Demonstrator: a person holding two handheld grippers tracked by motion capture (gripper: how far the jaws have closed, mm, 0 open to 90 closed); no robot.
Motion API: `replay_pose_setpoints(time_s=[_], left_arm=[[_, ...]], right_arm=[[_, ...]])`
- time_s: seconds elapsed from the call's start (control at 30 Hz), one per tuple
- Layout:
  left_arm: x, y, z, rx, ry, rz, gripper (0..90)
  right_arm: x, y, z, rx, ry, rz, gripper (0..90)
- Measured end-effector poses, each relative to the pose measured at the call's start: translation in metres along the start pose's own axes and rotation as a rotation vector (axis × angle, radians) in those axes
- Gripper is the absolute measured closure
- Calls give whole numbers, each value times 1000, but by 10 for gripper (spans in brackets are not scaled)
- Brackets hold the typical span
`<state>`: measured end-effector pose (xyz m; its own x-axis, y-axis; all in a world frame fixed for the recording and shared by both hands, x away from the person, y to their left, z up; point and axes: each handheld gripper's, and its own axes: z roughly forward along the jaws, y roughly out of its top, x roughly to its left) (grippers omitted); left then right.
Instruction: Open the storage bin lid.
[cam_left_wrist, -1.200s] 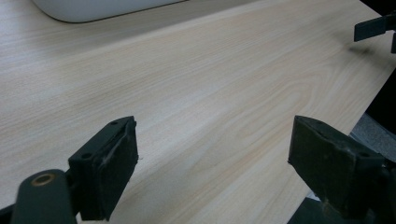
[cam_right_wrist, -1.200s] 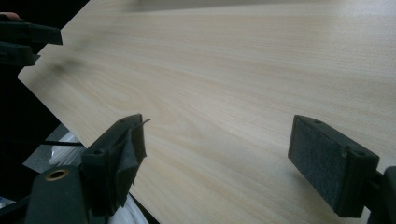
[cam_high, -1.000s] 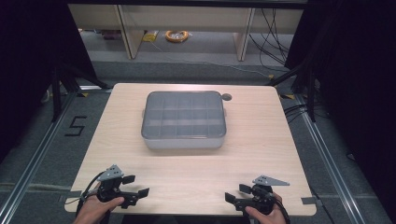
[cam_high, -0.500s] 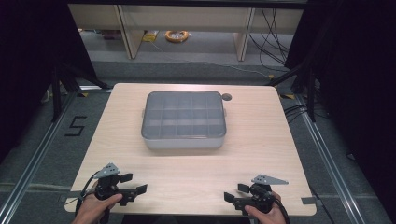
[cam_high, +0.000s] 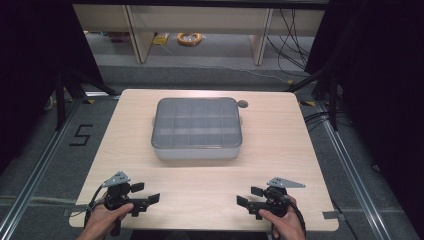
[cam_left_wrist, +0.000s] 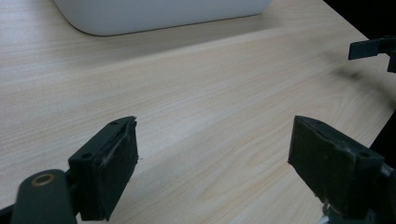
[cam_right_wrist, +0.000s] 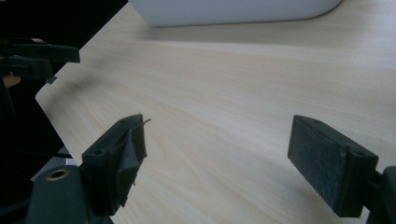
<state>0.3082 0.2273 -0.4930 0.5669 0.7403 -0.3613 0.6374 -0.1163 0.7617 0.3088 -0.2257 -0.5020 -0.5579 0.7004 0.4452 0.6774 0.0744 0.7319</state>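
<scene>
- Your left gripper (cam_high: 145, 194) sits at the near left corner of the table (cam_high: 280, 150), held in your left hand (cam_high: 107, 220), its jaws pointing right toward the middle.
- Its jaws stand wide apart with nothing between them; in the left gripper view (cam_left_wrist: 212, 158) you see bare wood grain in the gap.
- Your right gripper (cam_high: 248, 196) sits at the near right of the table, held in your right hand (cam_high: 282, 224), its jaws pointing left.
- Its jaws also stand wide apart and hold nothing; the right gripper view (cam_right_wrist: 215, 158) shows plain tabletop between the pads.
- Each gripper carries a grey three-cornered plate on top.
- The box (cam_high: 197, 129), a grey tray with a clear lid over a grid of compartments, rests at the middle of the table, toward the far side, well apart from both grippers.
- What lies in its compartments cannot be made out.
- A small round dark disc (cam_high: 243, 104) lies just beside the box's far right corner.
- The box's pale near wall (cam_left_wrist: 159, 14) shows at the top of the left gripper view, and likewise in the right gripper view (cam_right_wrist: 233, 10).
- On the floor at left, a "5" (cam_high: 81, 135) is marked.
</scene>
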Motion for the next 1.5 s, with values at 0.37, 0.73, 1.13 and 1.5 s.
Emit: replay_pose_setpoints(time_s=[0.37,0.73,1.13,1.5], left_arm=[[7,17,2,-44,12,-17,151],[13,24,8,-41,-4,-59,155],[21,39,10,-66,-26,-107,153],[27,56,15,-91,1,-92,155]], right_arm=[[-5,22,-4,-25,17,-10,215],[-19,49,-5,-82,14,30,225],[-26,72,4,-98,19,42,227],[-32,93,16,-92,-37,30,239]])
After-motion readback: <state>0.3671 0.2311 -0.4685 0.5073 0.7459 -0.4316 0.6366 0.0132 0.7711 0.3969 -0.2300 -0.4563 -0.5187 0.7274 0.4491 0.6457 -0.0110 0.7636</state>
